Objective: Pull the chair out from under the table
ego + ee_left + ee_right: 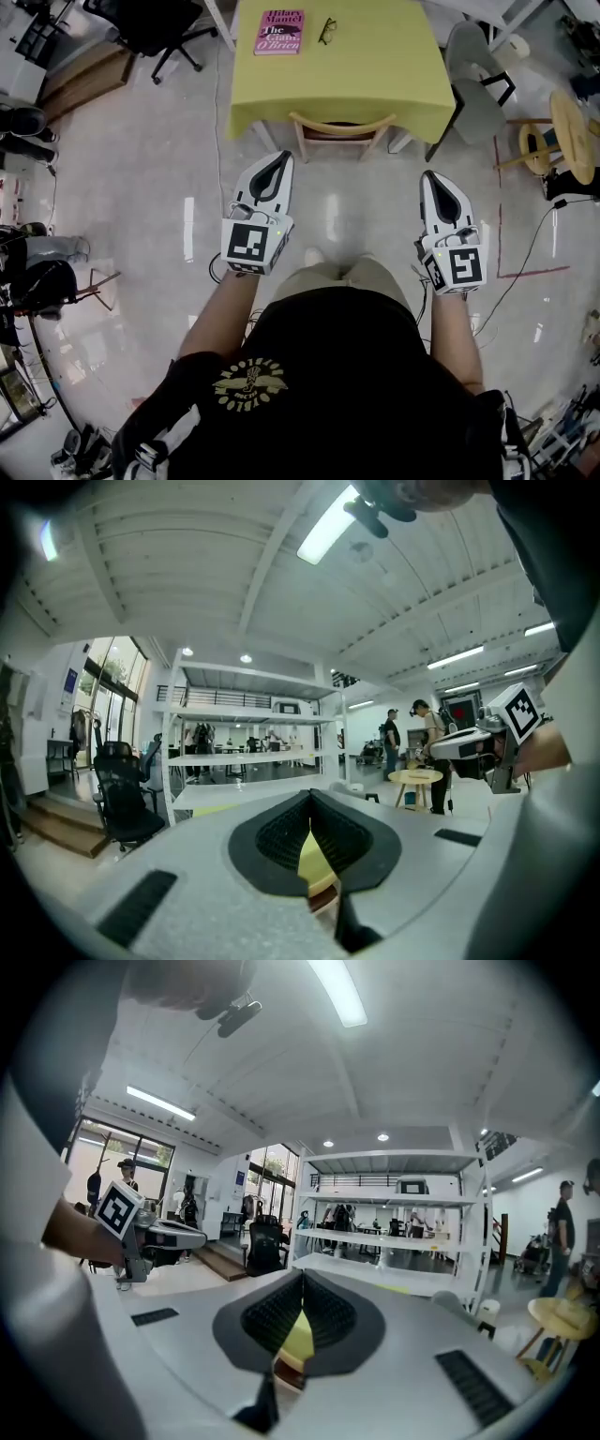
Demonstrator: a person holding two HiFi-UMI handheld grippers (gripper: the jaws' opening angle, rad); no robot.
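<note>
Both claws are pinched together and hold nothing. The left claw (283,157) and the right claw (428,176) are held level, side by side. The chair (342,131) stands ahead of them and between their lines, its seat tucked under the yellow bench (375,75). Likely they're lined up to take its backrest.

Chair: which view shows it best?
Head view: the wooden chair sits tucked under the yellow table, back rail and seat visible from above. The gripper views show only a brown sliver below yellow, through the shut left claw and right claw.
</note>
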